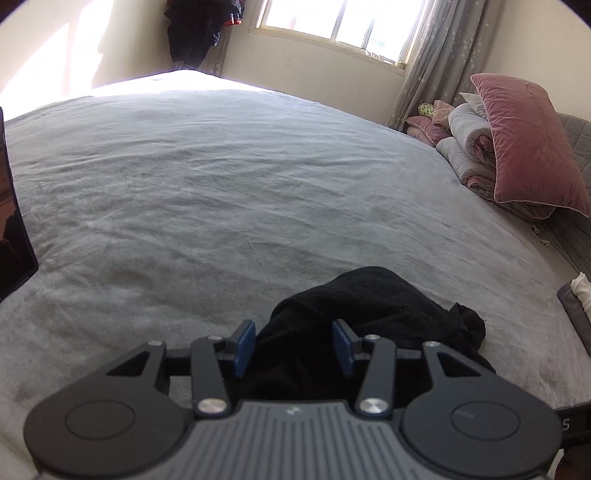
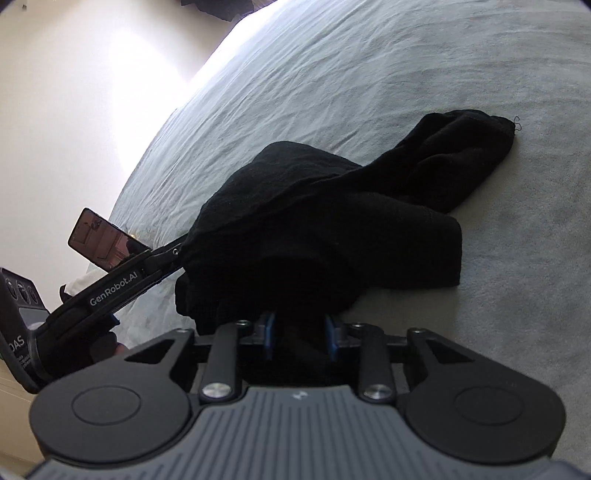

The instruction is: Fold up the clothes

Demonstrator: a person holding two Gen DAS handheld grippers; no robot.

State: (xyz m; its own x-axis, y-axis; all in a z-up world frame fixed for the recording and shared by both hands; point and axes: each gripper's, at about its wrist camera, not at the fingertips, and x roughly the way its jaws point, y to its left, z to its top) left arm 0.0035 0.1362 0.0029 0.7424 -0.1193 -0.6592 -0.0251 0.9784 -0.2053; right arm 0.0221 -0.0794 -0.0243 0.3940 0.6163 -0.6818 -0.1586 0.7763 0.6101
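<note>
A black garment (image 1: 373, 314) lies bunched on the grey bed (image 1: 221, 177). My left gripper (image 1: 293, 345) has its blue pads (image 1: 245, 345) apart with black cloth filling the gap between them. In the right wrist view the same garment (image 2: 332, 221) lies in a heap, one end stretched to the far right. My right gripper (image 2: 300, 334) has its blue pads (image 2: 269, 334) close together with a bunch of the cloth between them. The left gripper (image 2: 173, 254) shows at the left there, its tip at the garment's left edge, which is lifted.
Pink pillows (image 1: 528, 144) and a rolled quilt (image 1: 469, 147) are stacked at the bed's right end. A window (image 1: 340, 26) with curtains is on the far wall, and dark clothes (image 1: 199, 26) hang in the corner. A phone (image 2: 103, 240) is mounted on the left gripper.
</note>
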